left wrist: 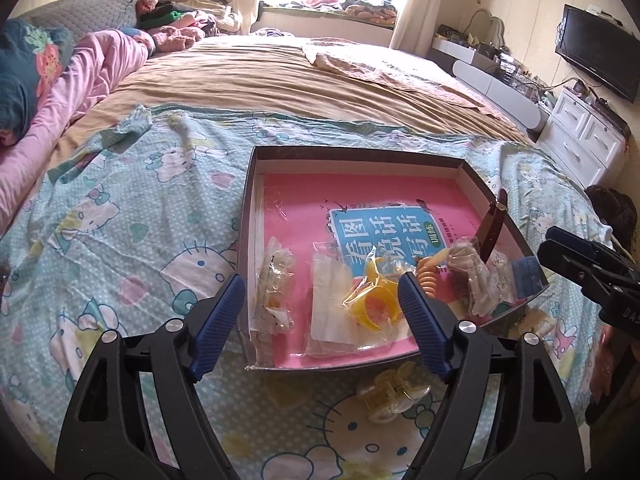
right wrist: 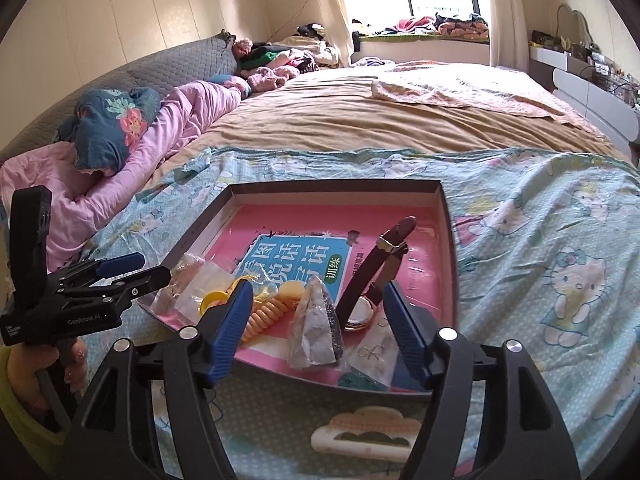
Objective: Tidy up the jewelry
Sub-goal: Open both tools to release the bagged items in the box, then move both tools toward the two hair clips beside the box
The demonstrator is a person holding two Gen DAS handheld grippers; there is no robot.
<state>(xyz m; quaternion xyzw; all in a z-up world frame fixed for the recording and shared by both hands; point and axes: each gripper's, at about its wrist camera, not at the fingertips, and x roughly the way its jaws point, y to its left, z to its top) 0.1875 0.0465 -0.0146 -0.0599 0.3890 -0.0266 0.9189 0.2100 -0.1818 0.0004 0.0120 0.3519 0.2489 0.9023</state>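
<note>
Both grippers are hovering wide open over the near edge of the shallow box [left wrist: 362, 152], and neither is holding anything. The left gripper [left wrist: 322, 322] is spreading its blue fingers [left wrist: 218, 320] across the near left part of the box, framing a clear packet [left wrist: 274, 292] just ahead of its left finger, a flat white packet [left wrist: 332, 312] in the middle, and a yellow ring in plastic wrap [left wrist: 374, 304] right beside its right finger. Below that gripper, outside the box, a pale hair claw clip [left wrist: 390, 398] is lying on the Hello Kitty bedsheet [left wrist: 120, 208]. The right gripper [right wrist: 318, 328] is opening over the near right part, with an orange coiled hair tie [right wrist: 266, 316] just ahead of its left finger, a grey-and-dark packet [right wrist: 316, 332] standing between the fingers, and a watch [right wrist: 362, 312] with its dark strap rising upward close to the right finger. A small packet with bow earrings [right wrist: 370, 354] is lying nearest the gripper, and everything in the box is resting on a pink book [right wrist: 288, 260].
</note>
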